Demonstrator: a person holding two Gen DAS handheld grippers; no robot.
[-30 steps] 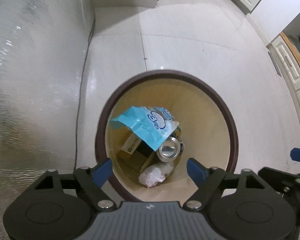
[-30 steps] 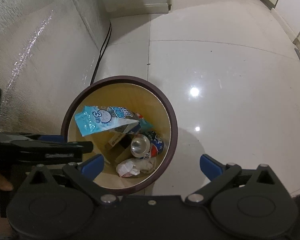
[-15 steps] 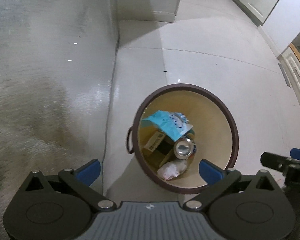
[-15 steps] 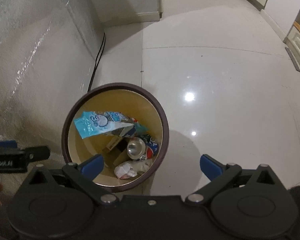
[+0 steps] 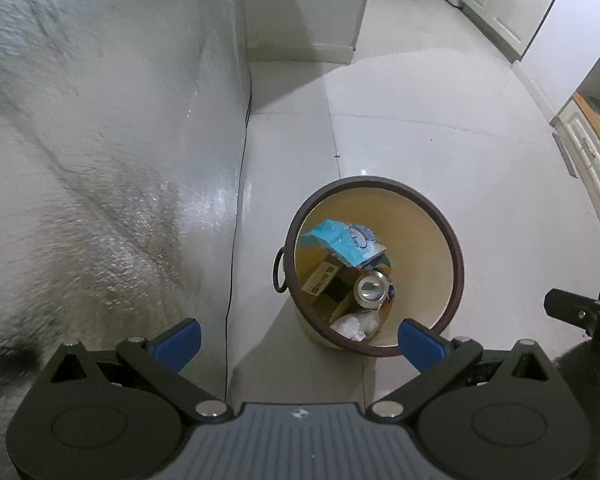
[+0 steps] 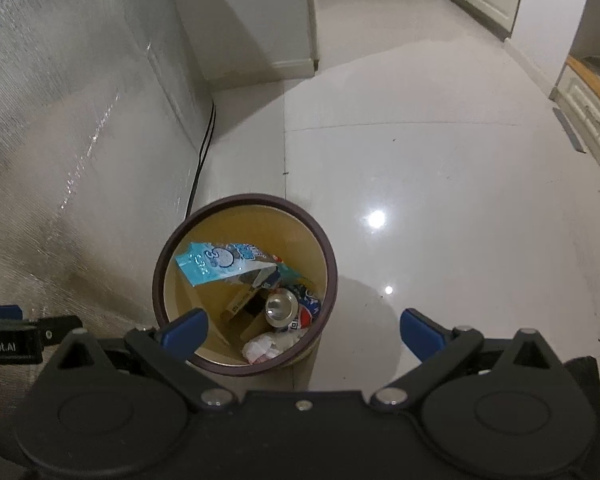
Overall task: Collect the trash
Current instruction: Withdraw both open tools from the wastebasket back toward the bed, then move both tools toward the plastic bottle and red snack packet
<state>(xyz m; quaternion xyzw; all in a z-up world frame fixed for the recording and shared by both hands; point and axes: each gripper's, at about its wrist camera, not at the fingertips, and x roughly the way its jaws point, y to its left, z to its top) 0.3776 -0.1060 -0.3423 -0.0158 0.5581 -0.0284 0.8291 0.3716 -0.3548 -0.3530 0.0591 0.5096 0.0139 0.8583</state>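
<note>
A round bin with a dark brown rim (image 5: 458,256) (image 6: 332,264) stands on the white floor. Inside lie a light blue plastic wrapper (image 5: 346,242) (image 6: 220,261), a drink can (image 5: 371,289) (image 6: 278,309), a cardboard box (image 5: 326,286) (image 6: 242,305) and crumpled white paper (image 5: 350,326) (image 6: 262,347). My left gripper (image 5: 298,342) is open and empty, held high above the bin's near left side. My right gripper (image 6: 304,330) is open and empty, above the bin's near right side.
A silver foil-covered surface (image 5: 100,140) (image 6: 60,140) rises on the left, with a black cable (image 5: 236,240) (image 6: 202,152) along its foot. White cabinets (image 5: 588,152) line the right. A white wall corner (image 5: 320,8) stands at the back.
Both grippers have risen and pulled back from the bin, which now looks smaller and lower in both views. The left gripper's jaws have opened wider. The bin's contents have not moved.
</note>
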